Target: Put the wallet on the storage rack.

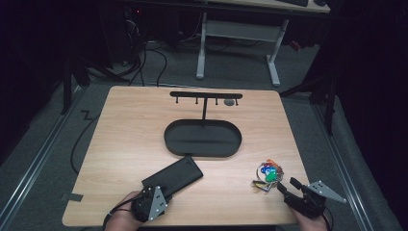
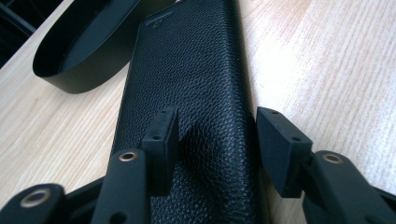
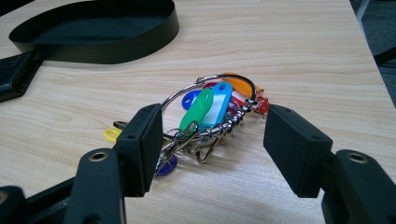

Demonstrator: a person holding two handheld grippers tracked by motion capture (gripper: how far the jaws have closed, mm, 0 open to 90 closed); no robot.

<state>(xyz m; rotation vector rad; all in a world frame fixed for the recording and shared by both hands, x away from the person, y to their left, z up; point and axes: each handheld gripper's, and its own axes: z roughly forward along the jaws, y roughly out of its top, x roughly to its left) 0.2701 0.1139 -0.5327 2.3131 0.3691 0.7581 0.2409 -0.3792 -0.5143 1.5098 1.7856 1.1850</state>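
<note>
A long black leather wallet (image 1: 174, 175) lies slanted on the wooden table near the front left. My left gripper (image 1: 159, 190) is at its near end. In the left gripper view the left gripper (image 2: 217, 126) is open: one pad rests over the wallet (image 2: 196, 74) and the other stands beside its right edge. A bunch of keys with coloured tags (image 1: 268, 174) lies at the front right. Just behind it my right gripper (image 1: 287, 184) is open. In the right gripper view the keys (image 3: 210, 112) sit between and just beyond the wide-set pads of the right gripper (image 3: 215, 128).
A black oval tray (image 1: 192, 137) stands mid-table, with a T-shaped hook rack (image 1: 206, 95) rising behind it and a small grey item (image 1: 230, 102) at its right end. The tray wall (image 2: 74, 79) (image 3: 116, 46) lies ahead of both grippers. The table's right edge is close to the keys.
</note>
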